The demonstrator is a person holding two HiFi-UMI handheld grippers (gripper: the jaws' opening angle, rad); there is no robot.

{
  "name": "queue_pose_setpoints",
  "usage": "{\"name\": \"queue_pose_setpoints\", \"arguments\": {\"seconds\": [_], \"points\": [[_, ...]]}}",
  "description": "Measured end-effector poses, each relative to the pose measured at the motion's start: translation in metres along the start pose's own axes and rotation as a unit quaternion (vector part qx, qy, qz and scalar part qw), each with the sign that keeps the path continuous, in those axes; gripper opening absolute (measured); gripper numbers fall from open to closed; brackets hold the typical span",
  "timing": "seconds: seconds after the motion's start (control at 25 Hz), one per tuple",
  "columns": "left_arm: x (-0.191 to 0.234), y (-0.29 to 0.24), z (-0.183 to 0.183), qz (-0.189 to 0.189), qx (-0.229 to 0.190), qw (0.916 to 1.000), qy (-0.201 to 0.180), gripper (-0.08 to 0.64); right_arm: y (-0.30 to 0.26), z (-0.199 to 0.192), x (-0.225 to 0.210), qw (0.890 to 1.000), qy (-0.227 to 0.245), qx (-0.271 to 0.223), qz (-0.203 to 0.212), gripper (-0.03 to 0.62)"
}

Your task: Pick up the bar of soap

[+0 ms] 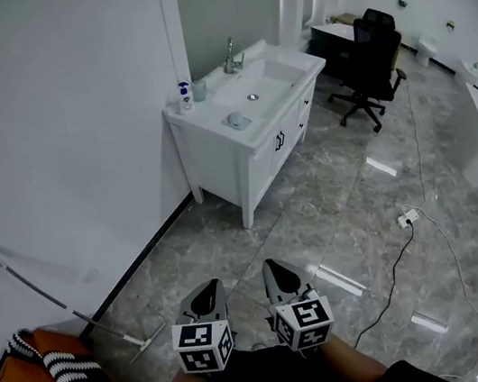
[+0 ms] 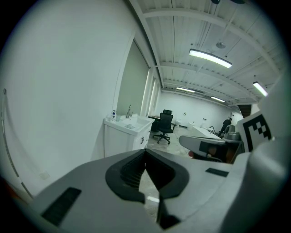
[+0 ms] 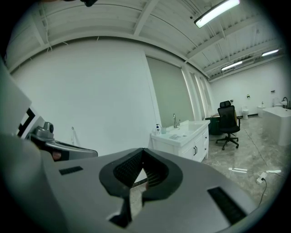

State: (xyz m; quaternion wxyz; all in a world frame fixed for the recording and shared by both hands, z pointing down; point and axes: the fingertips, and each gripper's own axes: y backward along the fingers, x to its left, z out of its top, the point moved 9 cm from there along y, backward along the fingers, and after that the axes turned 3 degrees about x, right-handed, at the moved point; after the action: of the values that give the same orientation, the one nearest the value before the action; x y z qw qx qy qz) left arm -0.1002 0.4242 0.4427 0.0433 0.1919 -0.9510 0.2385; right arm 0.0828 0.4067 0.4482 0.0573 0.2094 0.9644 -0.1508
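Head view has the left tongs (image 1: 206,303) and right tongs (image 1: 282,280) side by side low over the marble floor (image 1: 333,205). Each pair of jaws is together with nothing between them. The bar of soap (image 1: 238,122), small and pale from here, lies well ahead of them on the white worktop (image 1: 294,68), near its closest front corner, beside the basin (image 1: 261,81). A pump bottle (image 1: 185,96) stands at the back corner by the wall.

No legible text anywhere, bottle (image 1: 186,96) label too small to read (blue patch only)
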Motion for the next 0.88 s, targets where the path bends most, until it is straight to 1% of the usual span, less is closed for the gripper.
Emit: {"name": "queue_pose_setpoints", "arguments": {"seconds": [0.2, 0.44, 0.68, 0.88], "points": [[-0.014, -0.002, -0.003, -0.002, 0.003, 1.0, -0.008, 0.009, 0.01, -0.006, -0.012, 1.0, -0.009, 0.007, -0.007, 0.006], [-0.023, -0.004, -0.005, -0.009, 0.005, 0.9999, -0.012, 0.009, 0.018, -0.01, -0.015, 1.0, -0.011, 0.006, -0.009, 0.006], [-0.025, -0.023, -0.004, -0.025, 0.013, 0.9995, -0.016, 0.009, 0.011, -0.014, -0.025, 1.0, -0.018, 0.013, -0.02, 0.006], [-0.022, -0.049, 0.012, -0.037, 0.011, 0.999, -0.022, 0.009, -0.003, -0.004, -0.04, 0.999, -0.015, 0.007, -0.034, 0.006]]}}
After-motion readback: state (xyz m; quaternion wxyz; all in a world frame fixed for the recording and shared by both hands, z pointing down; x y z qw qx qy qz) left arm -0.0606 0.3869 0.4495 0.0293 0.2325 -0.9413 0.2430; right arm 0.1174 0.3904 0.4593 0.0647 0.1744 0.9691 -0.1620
